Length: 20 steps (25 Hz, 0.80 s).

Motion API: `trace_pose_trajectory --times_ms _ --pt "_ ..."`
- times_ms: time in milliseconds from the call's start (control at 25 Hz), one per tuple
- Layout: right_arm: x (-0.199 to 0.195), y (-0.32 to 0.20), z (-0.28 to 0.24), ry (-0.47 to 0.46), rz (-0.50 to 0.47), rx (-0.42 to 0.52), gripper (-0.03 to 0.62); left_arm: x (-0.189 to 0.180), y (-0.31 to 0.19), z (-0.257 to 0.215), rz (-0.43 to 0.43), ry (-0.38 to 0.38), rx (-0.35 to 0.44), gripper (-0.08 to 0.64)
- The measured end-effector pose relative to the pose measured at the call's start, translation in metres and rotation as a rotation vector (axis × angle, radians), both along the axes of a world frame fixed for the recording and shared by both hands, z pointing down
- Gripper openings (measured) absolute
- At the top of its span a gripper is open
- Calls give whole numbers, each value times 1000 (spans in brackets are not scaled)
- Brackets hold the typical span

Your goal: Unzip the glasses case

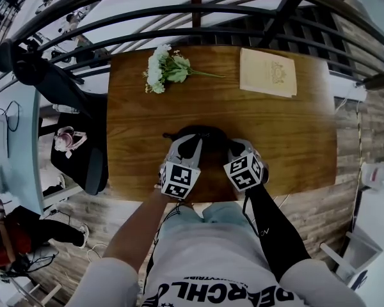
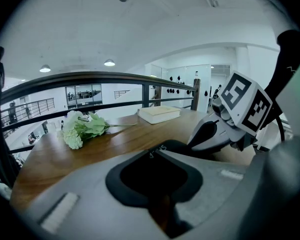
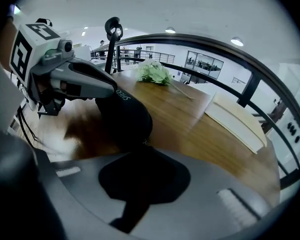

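Nearest, the person's white printed shirt (image 1: 205, 261) fills the lower frame. At the near edge of the wooden table (image 1: 294, 139) the left gripper (image 1: 189, 143) and right gripper (image 1: 234, 148) sit side by side. Each has its jaws drawn in to a narrow slit on the black glasses case (image 1: 203, 133), which lies flat. The left grips its left part, the right its right end. Farther back lie white flowers (image 1: 161, 69) at left and a cream book (image 1: 267, 72) at right, well apart. A dark railing (image 1: 198, 11) runs beyond the far edge.
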State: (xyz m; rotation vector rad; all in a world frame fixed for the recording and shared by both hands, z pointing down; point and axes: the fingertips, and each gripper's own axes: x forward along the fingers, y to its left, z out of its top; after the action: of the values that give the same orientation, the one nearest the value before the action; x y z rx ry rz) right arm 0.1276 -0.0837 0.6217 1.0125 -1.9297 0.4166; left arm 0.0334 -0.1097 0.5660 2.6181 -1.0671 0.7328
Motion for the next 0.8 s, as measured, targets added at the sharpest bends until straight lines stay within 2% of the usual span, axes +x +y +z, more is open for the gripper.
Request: trace_pose_trajectory --times_ms 440,680,800 --pt "1 -12 1 31 -98 2 29 0 0 -1 -11 -3 6 28" --pt "8 -11 0 33 -134 -26 29 4 26 -3 55 -3 -66 0" --pt "14 -8 0 33 -141 -32 29 5 32 10 56 -14 -100 0"
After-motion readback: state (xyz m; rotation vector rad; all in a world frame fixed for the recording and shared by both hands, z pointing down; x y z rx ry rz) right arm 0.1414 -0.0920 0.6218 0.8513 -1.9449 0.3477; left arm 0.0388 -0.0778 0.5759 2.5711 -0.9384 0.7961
